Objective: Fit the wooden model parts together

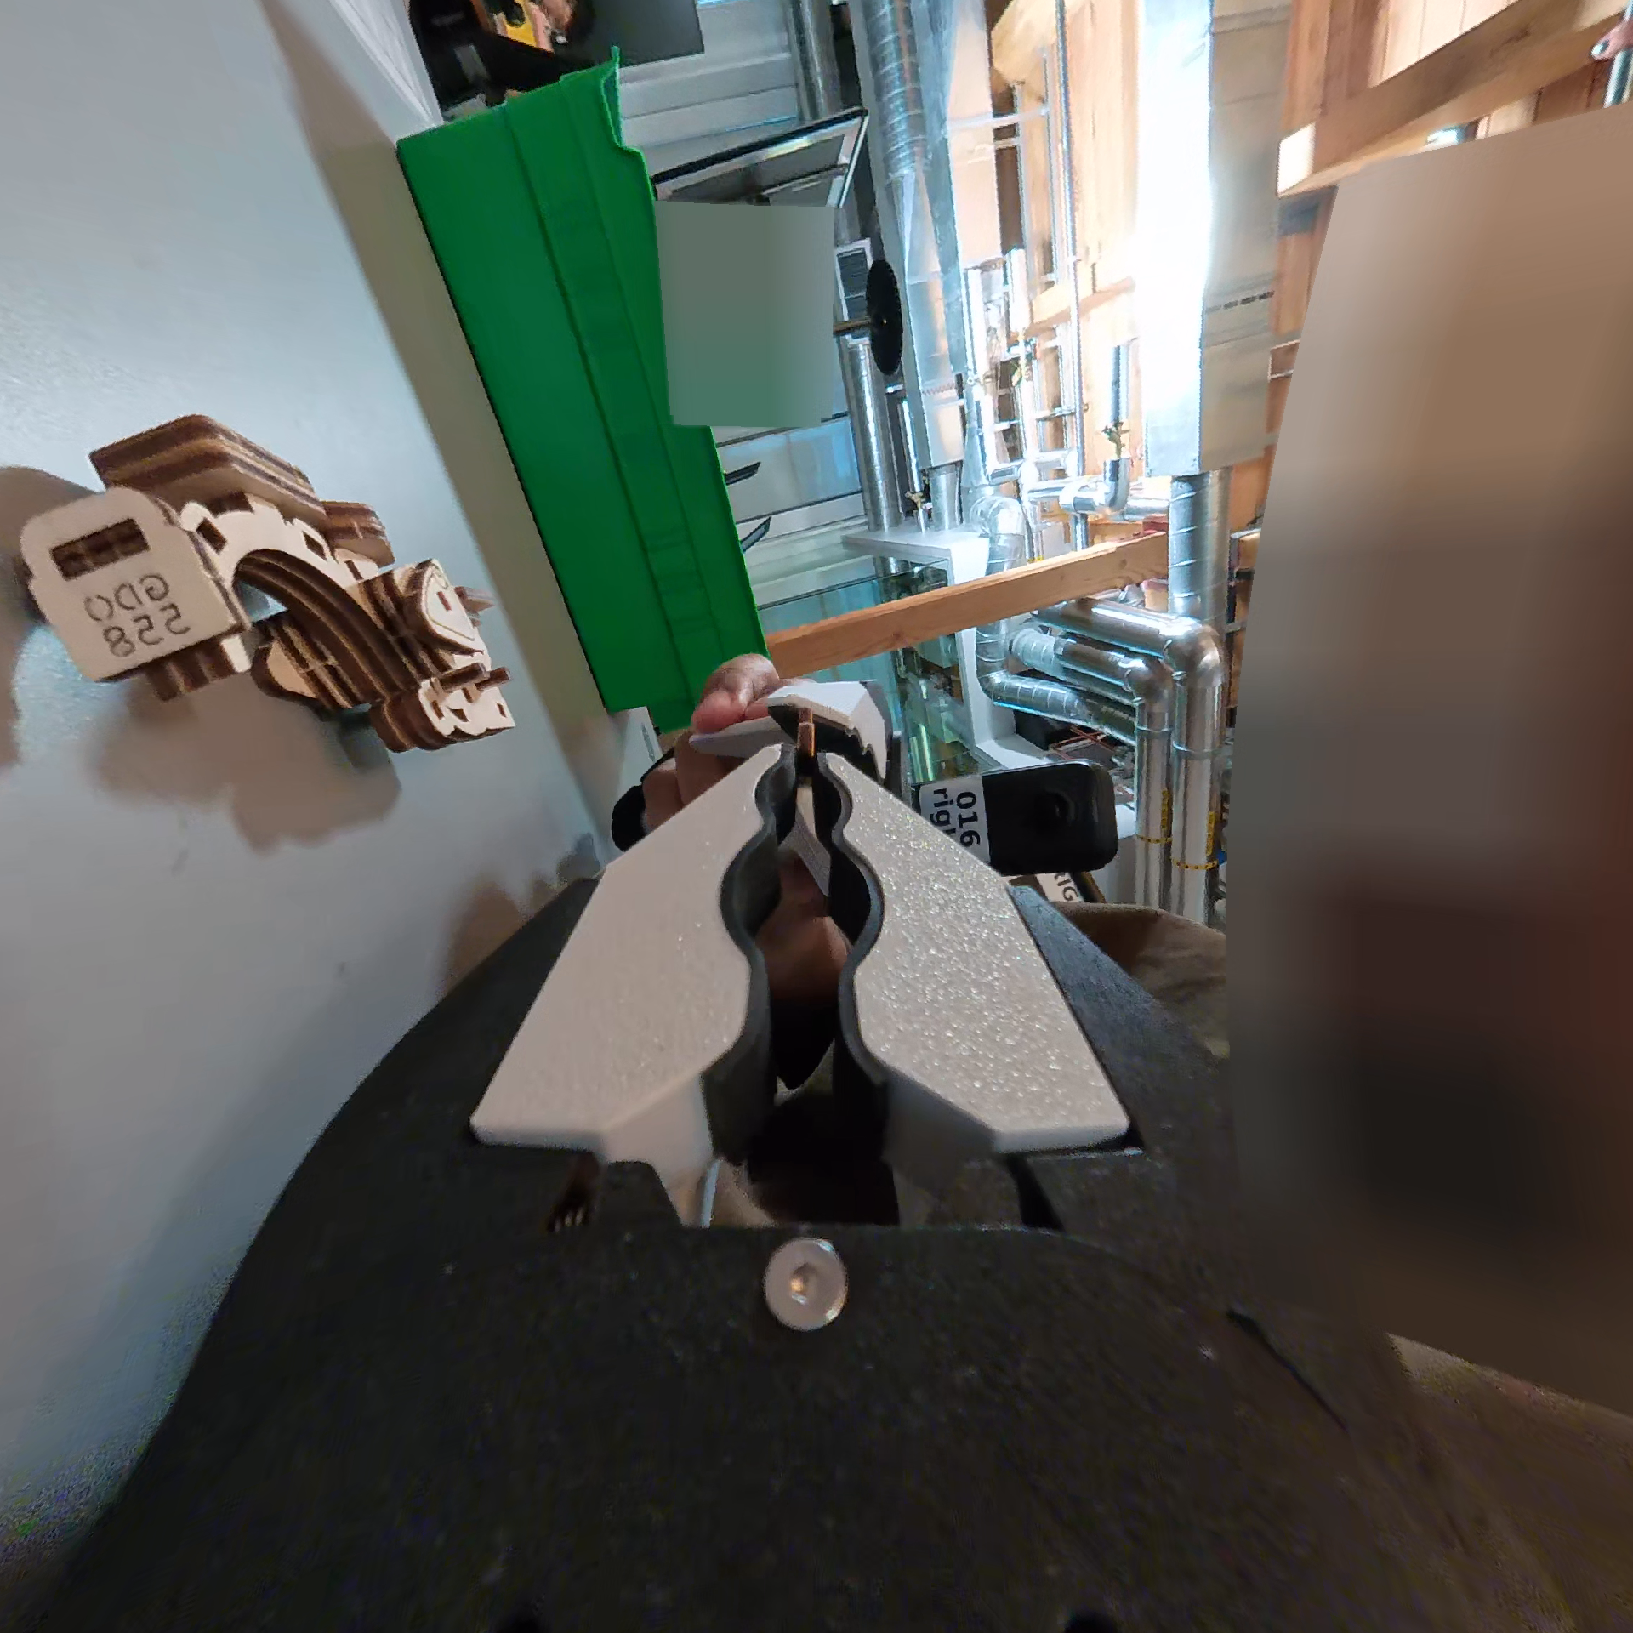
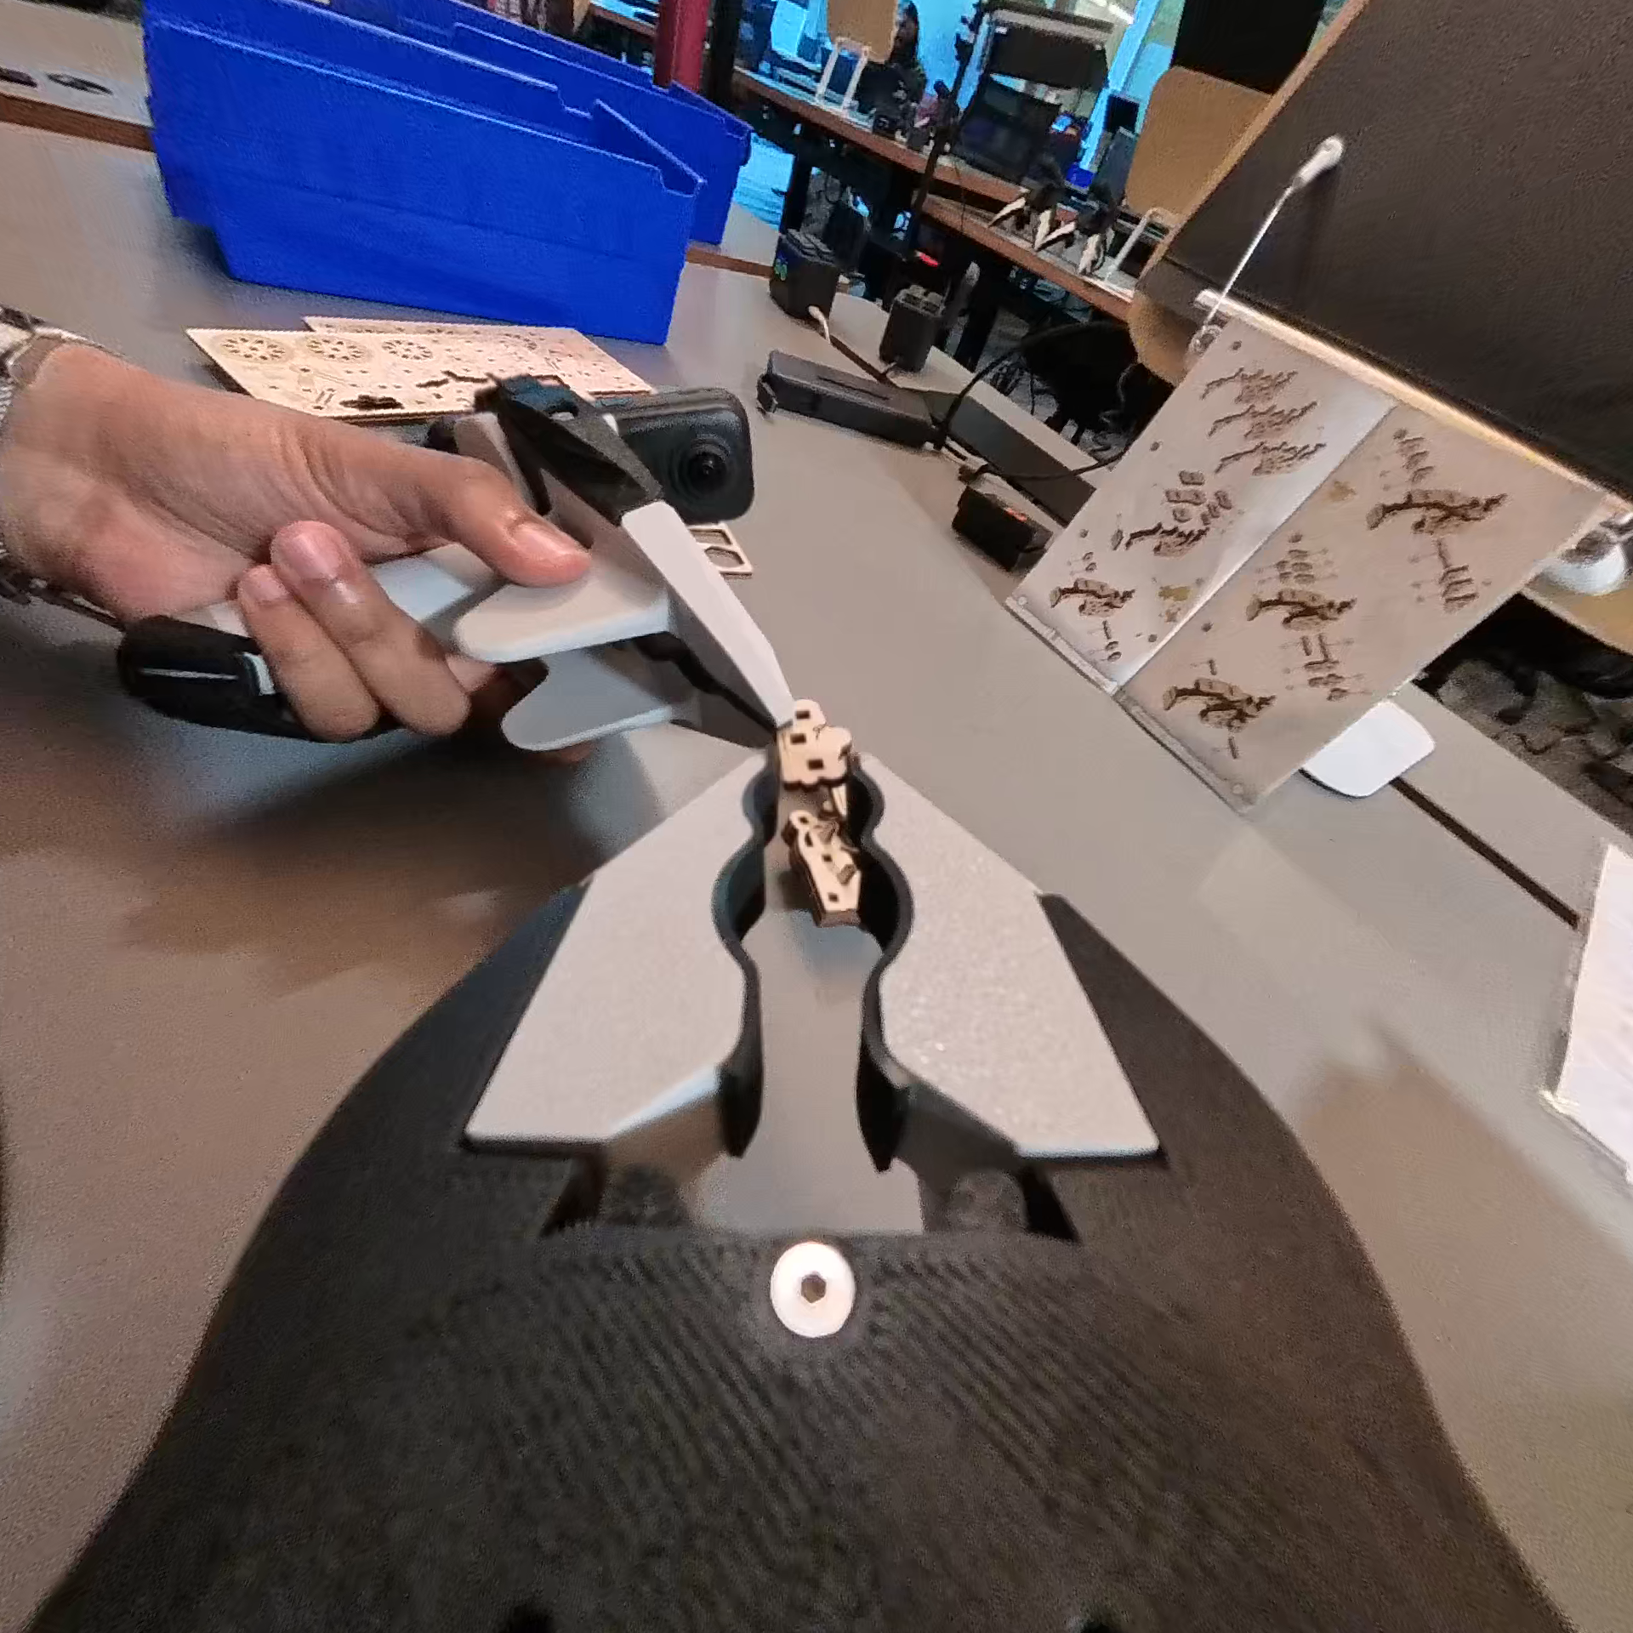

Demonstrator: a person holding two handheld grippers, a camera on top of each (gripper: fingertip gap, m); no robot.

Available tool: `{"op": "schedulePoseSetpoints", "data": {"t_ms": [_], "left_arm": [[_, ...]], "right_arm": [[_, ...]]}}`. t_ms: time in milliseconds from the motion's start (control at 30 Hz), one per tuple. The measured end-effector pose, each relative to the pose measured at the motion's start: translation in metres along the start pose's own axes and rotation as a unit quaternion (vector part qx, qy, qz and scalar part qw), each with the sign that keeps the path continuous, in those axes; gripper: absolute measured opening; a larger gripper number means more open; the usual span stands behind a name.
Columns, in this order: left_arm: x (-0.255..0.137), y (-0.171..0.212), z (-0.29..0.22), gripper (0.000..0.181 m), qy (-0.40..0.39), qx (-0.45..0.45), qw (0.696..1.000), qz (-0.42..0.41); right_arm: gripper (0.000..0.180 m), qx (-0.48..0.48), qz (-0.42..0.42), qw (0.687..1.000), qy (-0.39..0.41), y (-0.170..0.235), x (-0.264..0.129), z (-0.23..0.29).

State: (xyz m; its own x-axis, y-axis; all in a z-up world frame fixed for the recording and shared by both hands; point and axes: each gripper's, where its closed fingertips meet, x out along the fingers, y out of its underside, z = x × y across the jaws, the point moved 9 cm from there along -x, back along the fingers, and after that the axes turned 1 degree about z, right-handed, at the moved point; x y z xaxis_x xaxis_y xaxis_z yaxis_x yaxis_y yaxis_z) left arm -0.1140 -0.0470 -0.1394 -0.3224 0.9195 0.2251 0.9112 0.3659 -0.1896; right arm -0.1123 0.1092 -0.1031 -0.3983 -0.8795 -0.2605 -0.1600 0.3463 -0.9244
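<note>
My right gripper (image 2: 813, 782) is shut on a small pale wooden part (image 2: 808, 747) held above the grey table (image 2: 1060, 707). My left gripper (image 2: 779, 711), held in a hand (image 2: 309, 530), comes in from the left and its tip meets the same part. In the left wrist view my left gripper (image 1: 804, 764) is shut on a thin wooden part (image 1: 805, 733) seen edge-on, with the right gripper (image 1: 826, 711) just beyond. A second wooden bit (image 2: 826, 870) shows through the right fingers' gap; I cannot tell whether it is joined. A partly built wooden model (image 1: 265, 601) stands on the table.
Blue bins (image 2: 424, 177) stand at the back left, with a wooden parts sheet (image 2: 398, 362) in front. Instruction sheets (image 2: 1281, 548) lean at the right. Black boxes and cables (image 2: 848, 389) lie behind. A green bin (image 1: 574, 398) stands near the model. White paper (image 2: 1599, 1016) lies at the right edge.
</note>
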Motion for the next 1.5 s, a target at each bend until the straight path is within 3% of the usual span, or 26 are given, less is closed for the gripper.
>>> {"op": "schedulePoseSetpoints", "data": {"t_ms": [33, 267, 433, 500, 667, 1067, 1500], "left_arm": [[0.0, 0.0, 0.0, 0.0, 0.002, -0.002, 1.0, 0.0], [0.0, -0.001, 0.001, 0.0, -0.012, -0.001, 1.0, 0.015], [-0.006, -0.006, 0.004, 0.007, -0.138, 0.081, 0.987, 0.029], [-0.009, -0.01, 0.002, 0.008, -0.213, 0.151, 0.964, 0.04], [-0.014, -0.018, -0.004, 0.016, -0.361, 0.311, 0.877, 0.068], [0.0, -0.014, 0.006, 0.021, -0.361, 0.312, 0.869, 0.131], [0.005, -0.014, 0.011, 0.008, -0.367, 0.306, 0.865, 0.155]], "right_arm": [[0.013, 0.002, 0.001, 1.0, -0.002, 0.0, 0.0, -0.001], [0.013, 0.042, 0.017, 0.999, -0.029, 0.002, 0.0, -0.006], [0.013, 0.054, 0.045, 0.998, -0.008, 0.011, 0.0, -0.016], [0.013, 0.086, 0.054, 0.995, -0.008, 0.016, 0.001, -0.021], [0.013, 0.165, 0.063, 0.984, -0.022, 0.021, 0.004, -0.03], [0.013, 0.224, 0.161, 0.961, -0.038, 0.038, 0.011, -0.032], [0.013, 0.229, 0.187, 0.953, -0.069, 0.041, 0.016, -0.026]]}}
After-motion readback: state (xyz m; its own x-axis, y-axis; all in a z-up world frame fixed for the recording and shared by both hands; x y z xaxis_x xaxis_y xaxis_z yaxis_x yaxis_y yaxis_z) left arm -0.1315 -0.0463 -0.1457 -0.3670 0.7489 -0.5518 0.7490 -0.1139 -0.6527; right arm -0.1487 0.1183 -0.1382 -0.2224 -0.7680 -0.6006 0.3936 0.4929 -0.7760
